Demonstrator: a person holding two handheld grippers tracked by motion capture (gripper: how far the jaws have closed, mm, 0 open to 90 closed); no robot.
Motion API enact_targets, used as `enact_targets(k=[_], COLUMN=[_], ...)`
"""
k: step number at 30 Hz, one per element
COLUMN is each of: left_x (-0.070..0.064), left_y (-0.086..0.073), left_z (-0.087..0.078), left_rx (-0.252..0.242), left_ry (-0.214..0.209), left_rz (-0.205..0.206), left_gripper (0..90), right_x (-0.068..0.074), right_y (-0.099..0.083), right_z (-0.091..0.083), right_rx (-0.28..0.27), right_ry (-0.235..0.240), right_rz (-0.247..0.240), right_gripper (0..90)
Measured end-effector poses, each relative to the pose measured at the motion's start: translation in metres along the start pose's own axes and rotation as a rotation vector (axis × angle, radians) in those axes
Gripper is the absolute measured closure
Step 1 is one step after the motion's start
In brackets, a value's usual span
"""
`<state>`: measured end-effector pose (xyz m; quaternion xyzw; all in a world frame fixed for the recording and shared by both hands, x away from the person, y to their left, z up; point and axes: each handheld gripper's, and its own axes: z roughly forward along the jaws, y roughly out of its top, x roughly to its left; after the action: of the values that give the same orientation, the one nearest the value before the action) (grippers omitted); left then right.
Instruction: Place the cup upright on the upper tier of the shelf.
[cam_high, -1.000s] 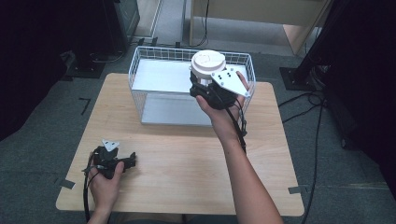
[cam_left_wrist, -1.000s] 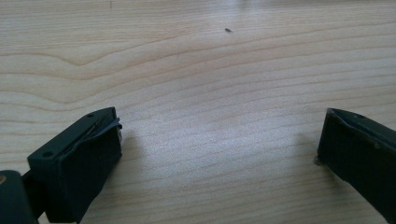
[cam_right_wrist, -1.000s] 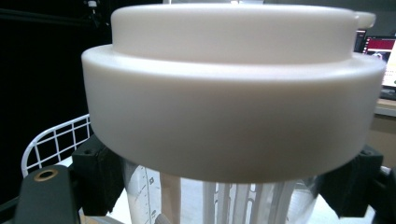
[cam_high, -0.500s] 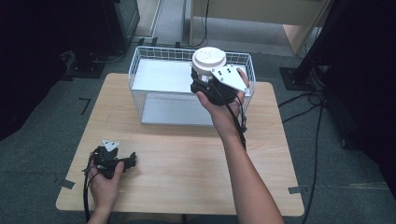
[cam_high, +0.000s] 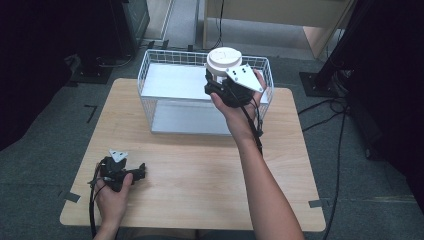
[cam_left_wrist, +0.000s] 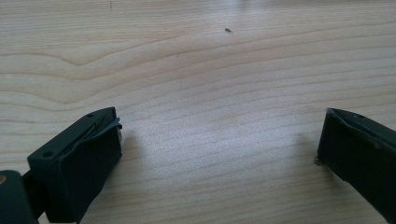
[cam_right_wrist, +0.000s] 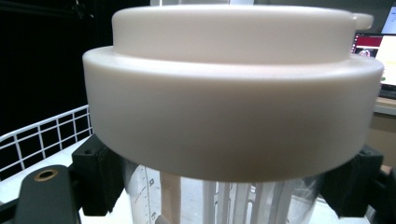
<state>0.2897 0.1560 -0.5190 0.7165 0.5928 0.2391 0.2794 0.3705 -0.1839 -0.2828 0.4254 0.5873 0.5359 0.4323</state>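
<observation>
Above basket (cam_high: 150, 95) rim, right gripper (cam_high: 220, 85) clamping jar (cam_high: 223, 60), upright

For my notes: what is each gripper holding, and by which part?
Right gripper: a clear jar with white lid, gripped just under the lid. Left gripper: nothing, open.

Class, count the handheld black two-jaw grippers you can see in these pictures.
2. The left gripper rests open on the wooden table near its front-left corner; the right gripper clamps a white-lidded clear container above the white wire basket.

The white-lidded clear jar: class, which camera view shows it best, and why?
The right gripper view: the jar looms close, its white lid and clear ribbed wall between the black jaws. The high view shows its lid from above, over the wire basket.
</observation>
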Motion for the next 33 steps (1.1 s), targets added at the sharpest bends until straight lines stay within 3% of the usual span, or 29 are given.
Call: enact_targets(k=[26, 33], left_x=[0.000, 0.000], left_y=[0.000, 0.000], left_z=[0.000, 0.000], left_rx=[0.000, 0.000], left_ry=[0.000, -0.001], left_rz=[0.000, -0.002], left_gripper=[0.0, 0.0], right_x=[-0.003, -0.008], right_y=[0.007, 0.009], right_z=[0.045, 0.057], right_rx=[0.027, 0.038], right_ry=[-0.043, -0.057], right_rz=[-0.032, -0.011], right_gripper=[16.3, 16.3])
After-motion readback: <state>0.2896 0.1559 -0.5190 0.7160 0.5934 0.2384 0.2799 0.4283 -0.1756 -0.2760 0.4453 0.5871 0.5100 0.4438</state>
